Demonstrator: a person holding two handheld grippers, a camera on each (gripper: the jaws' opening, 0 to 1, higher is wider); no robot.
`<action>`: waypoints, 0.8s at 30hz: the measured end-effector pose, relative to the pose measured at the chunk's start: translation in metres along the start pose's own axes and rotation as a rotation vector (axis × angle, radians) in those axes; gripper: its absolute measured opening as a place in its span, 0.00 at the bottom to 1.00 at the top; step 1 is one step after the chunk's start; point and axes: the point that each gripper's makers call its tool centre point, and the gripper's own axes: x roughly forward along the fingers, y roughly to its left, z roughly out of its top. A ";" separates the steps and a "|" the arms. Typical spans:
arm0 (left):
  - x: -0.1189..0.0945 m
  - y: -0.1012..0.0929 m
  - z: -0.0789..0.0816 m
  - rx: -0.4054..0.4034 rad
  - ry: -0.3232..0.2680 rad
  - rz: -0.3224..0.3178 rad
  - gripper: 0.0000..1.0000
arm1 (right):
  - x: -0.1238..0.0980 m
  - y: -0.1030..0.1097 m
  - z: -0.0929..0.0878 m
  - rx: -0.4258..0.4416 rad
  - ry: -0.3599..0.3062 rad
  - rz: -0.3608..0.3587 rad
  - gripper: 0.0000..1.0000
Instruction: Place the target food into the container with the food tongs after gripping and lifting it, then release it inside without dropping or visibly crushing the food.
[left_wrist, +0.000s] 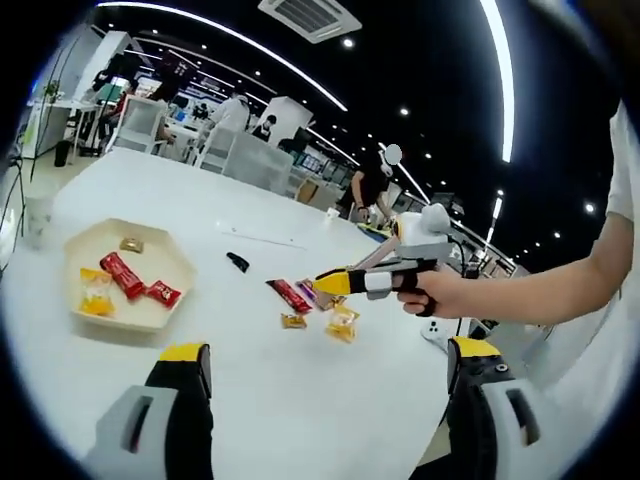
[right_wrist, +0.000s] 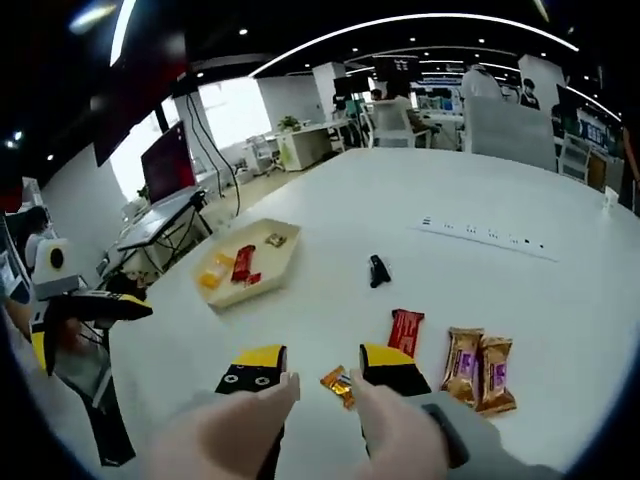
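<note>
A beige hexagonal tray (left_wrist: 85, 245) (right_wrist: 285, 262) holds red snack packs, a yellow pack and a small gold sweet. Loose on the white table lie a red bar (left_wrist: 290, 295) (right_wrist: 405, 330), a small gold candy (left_wrist: 293, 321) (right_wrist: 338, 383), a yellow packet (left_wrist: 342, 323) and two brown-and-purple packets (right_wrist: 478, 368). My right gripper (right_wrist: 322, 368) (left_wrist: 335, 283) is open and low over the table, and the gold candy lies between its jaws, nearer the right one. My left gripper (left_wrist: 328, 355) (right_wrist: 120, 308) hangs open above bare table, with the tray ahead to its left.
A small black clip (left_wrist: 237, 262) (right_wrist: 378, 270) lies between the tray and the snacks. A thin white strip (left_wrist: 260, 237) (right_wrist: 480, 235) runs across the far table. A white cup (left_wrist: 37, 215) stands by the left edge. Desks, chairs and people fill the room behind.
</note>
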 end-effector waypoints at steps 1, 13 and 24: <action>0.000 0.000 0.000 0.001 0.002 -0.001 0.99 | 0.001 0.000 -0.002 -0.005 0.005 0.000 0.28; -0.002 0.003 -0.008 -0.023 0.024 0.011 0.99 | 0.021 0.001 -0.016 -0.084 0.061 0.031 0.28; 0.005 0.010 -0.006 -0.033 0.021 0.027 0.98 | 0.035 -0.007 -0.026 -0.253 0.129 0.093 0.27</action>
